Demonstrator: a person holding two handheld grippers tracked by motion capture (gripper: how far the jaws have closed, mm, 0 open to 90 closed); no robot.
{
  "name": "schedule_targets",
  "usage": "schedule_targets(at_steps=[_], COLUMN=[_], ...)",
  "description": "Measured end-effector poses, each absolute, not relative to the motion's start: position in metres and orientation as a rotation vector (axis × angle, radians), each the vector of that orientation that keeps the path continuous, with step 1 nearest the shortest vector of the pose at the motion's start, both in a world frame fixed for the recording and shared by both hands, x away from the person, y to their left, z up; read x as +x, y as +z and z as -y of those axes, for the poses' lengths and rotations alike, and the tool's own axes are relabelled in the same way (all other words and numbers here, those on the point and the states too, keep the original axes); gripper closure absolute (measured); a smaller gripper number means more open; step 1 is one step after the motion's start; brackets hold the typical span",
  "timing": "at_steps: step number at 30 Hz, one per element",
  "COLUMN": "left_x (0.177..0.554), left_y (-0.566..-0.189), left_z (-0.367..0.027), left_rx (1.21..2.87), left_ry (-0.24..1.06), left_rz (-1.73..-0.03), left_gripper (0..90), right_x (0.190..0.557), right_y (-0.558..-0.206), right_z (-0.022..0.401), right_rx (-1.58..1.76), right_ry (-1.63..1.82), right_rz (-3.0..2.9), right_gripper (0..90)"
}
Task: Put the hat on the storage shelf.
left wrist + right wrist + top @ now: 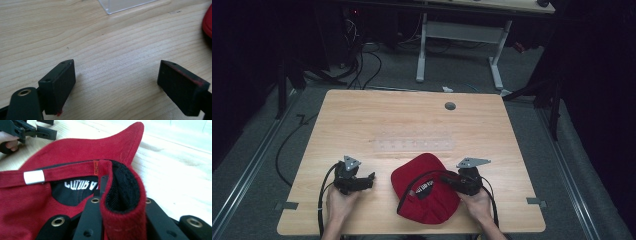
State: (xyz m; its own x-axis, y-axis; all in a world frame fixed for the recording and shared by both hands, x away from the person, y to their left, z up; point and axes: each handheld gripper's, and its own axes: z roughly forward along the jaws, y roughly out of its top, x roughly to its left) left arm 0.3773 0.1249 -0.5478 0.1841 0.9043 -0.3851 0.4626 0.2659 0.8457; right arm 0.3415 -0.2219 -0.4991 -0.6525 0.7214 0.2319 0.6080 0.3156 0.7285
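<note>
My wooden table is pale and grain-streaked, with a clear flat plastic sheet at its centre. The red cap, soft brushed fabric with a black lining, lies at six o'clock, near the front edge. My right gripper is clamped on a fold of its rim at the cap's three o'clock. My left gripper, at the cap's nine o'clock, is spread wide and empty. I judge the limp cloth could slip free if I pull sharply.

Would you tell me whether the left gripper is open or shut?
Open: the left gripper has its jaws wide apart, with bare wooden table between them and nothing held.
</note>
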Motion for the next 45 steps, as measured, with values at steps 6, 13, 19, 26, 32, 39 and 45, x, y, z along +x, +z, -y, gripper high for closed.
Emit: schedule_targets(at_steps=[6,13,19,26,32,39,45], left_x=[0.373,0.363,0.349,0.335,0.329,0.324,0.322], left_y=[-0.547,-0.542,-0.533,-0.527,-0.524,-0.523,-0.523], left_z=[-0.123,-0.119,-0.112,-0.099,-0.090,-0.079,-0.066], left_rx=[1.376,1.389,1.401,1.423,1.449,1.479,1.503], left_ry=[0.490,0.468,0.453,0.433,0.415,0.385,0.380], left_rz=[-1.426,-1.368,-1.265,-1.187,-1.159,-1.136,-1.106], left_gripper=[18.1,20.3,23.5,25.3,24.4,20.7,19.3], right_x=[0.342,0.341,0.342,0.342,0.342,0.344,0.346], right_y=[-0.491,-0.482,-0.474,-0.464,-0.457,-0.448,-0.437], right_z=[0.221,0.225,0.230,0.232,0.235,0.238,0.238], right_rx=[1.237,1.247,1.261,1.262,1.269,1.286,1.286], right_ry=[1.262,1.284,1.309,1.309,1.302,1.331,1.345], right_rz=[-2.438,-2.421,-2.407,-2.397,-2.386,-2.368,-2.350], right_gripper=[82.6,82.8,82.8,82.9,82.9,82.9,82.9])
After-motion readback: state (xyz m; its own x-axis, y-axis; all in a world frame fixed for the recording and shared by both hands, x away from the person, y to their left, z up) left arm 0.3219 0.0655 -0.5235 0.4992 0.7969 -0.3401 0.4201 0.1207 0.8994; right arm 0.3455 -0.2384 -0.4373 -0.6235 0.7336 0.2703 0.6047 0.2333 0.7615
